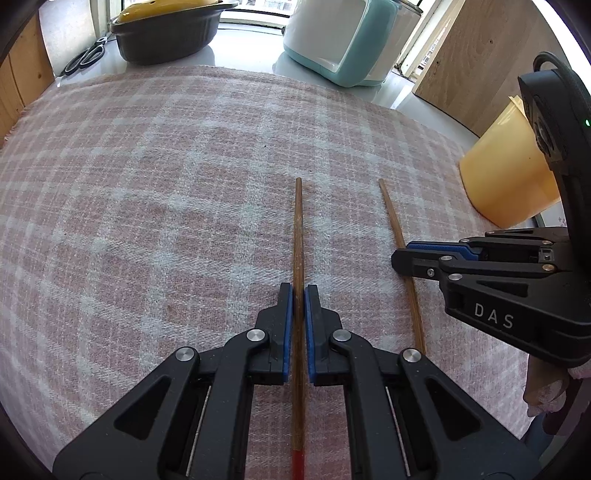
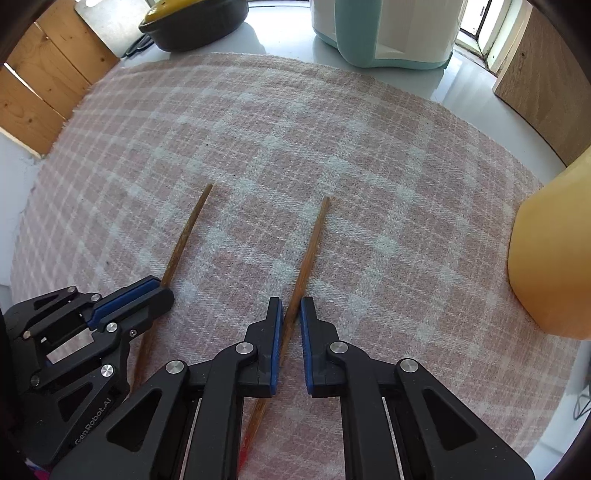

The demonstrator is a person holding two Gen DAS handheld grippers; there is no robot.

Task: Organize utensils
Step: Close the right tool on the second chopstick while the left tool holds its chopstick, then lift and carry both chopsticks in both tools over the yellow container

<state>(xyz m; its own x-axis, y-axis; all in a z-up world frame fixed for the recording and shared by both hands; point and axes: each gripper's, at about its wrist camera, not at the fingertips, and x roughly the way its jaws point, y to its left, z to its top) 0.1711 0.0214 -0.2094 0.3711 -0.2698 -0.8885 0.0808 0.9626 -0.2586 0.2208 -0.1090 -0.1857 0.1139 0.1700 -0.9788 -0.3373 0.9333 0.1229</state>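
Observation:
Two brown wooden chopsticks with red ends lie on a pink plaid cloth (image 1: 147,184). My left gripper (image 1: 298,291) is shut on the left chopstick (image 1: 297,229), which runs straight between its blue pads. My right gripper (image 2: 291,304) straddles the right chopstick (image 2: 310,243); its left pad touches the stick and a small gap shows at the right pad. In the left wrist view the right gripper (image 1: 400,260) sits over the right chopstick (image 1: 391,214). In the right wrist view the left gripper (image 2: 162,290) sits over the left chopstick (image 2: 186,232).
A yellow cup (image 1: 506,173) stands on the cloth at the right, also in the right wrist view (image 2: 550,251). At the back stand a dark pot with yellow lid (image 1: 166,29), scissors (image 1: 83,59) and a teal and white appliance (image 1: 343,37). Wooden boards flank both sides.

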